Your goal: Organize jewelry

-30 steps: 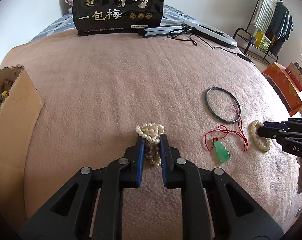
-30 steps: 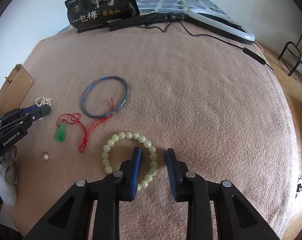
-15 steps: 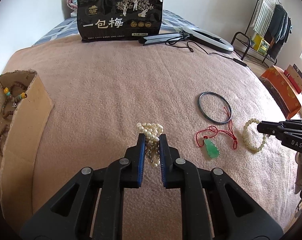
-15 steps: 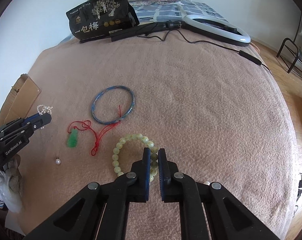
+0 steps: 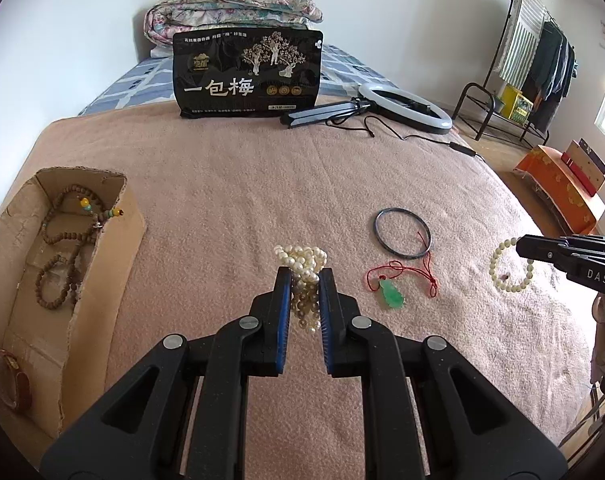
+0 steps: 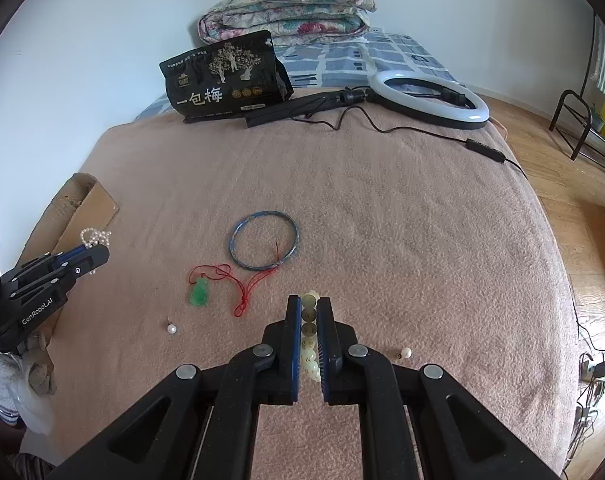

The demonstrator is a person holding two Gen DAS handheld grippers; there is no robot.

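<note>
My left gripper (image 5: 304, 276) is shut on a white pearl necklace (image 5: 302, 258) and holds it above the pink blanket. My right gripper (image 6: 309, 306) is shut on a pale green bead bracelet (image 6: 308, 314), lifted off the blanket; the bracelet hangs from that gripper in the left wrist view (image 5: 510, 266). A dark blue bangle (image 6: 263, 244), a green jade pendant on a red cord (image 6: 199, 293) and two loose pearl earrings (image 6: 171, 328) (image 6: 405, 353) lie on the blanket. A cardboard box (image 5: 62, 264) at the left holds brown bead strings (image 5: 68, 236).
A black snack bag (image 5: 248, 76), a ring light with its cable (image 5: 406, 106) and a folded quilt (image 5: 234, 10) lie at the far end of the bed. A clothes rack (image 5: 530, 60) and an orange box (image 5: 562, 192) stand to the right, past the bed edge.
My right gripper closed on the green bracelet and lifted it. My left gripper rose with the pearl necklace, and the cardboard box came further into view.
</note>
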